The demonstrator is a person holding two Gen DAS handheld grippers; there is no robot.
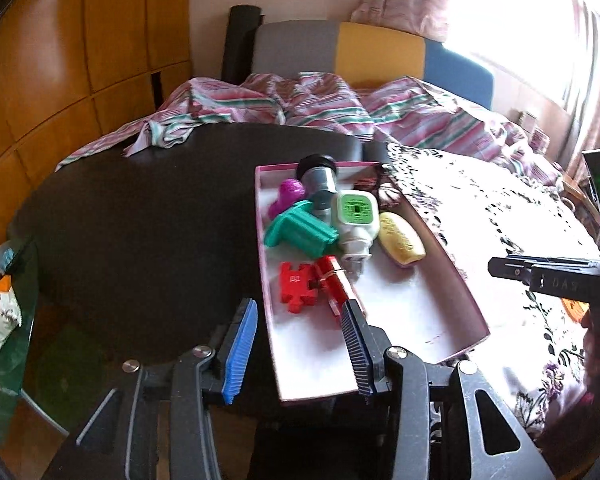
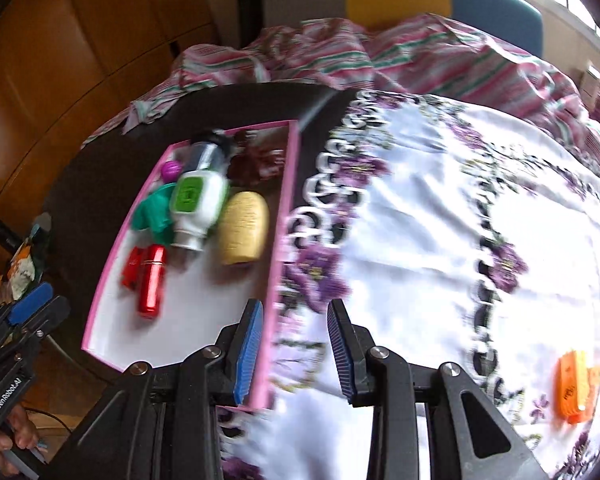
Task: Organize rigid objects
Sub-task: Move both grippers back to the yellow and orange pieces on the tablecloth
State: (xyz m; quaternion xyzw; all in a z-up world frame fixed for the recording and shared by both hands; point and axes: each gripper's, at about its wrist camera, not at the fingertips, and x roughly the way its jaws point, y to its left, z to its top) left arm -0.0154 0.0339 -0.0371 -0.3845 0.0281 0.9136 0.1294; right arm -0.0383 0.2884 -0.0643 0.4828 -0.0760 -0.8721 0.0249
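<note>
Now the pink tray (image 1: pixel 452 276) is sitting mid-frame, holding a red cylinder (image 1: pixel 334 280) and yellow bottle (image 1: pixel 400 238). I'm holding my left gripper (image 1: pixel 300 346) and right gripper (image 2: pixel 296 354) spread, gripping nothing; an orange piece (image 2: pixel 574 386) is lying lower right.

Tray (image 1: pixel 440 264) on table (image 1: pixel 140 220), toys inside (far end); cloth (image 2: pixel 440 220) right of tray.

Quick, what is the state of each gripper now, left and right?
Left gripper: open, holding nothing.
Right gripper: open, holding nothing.
</note>
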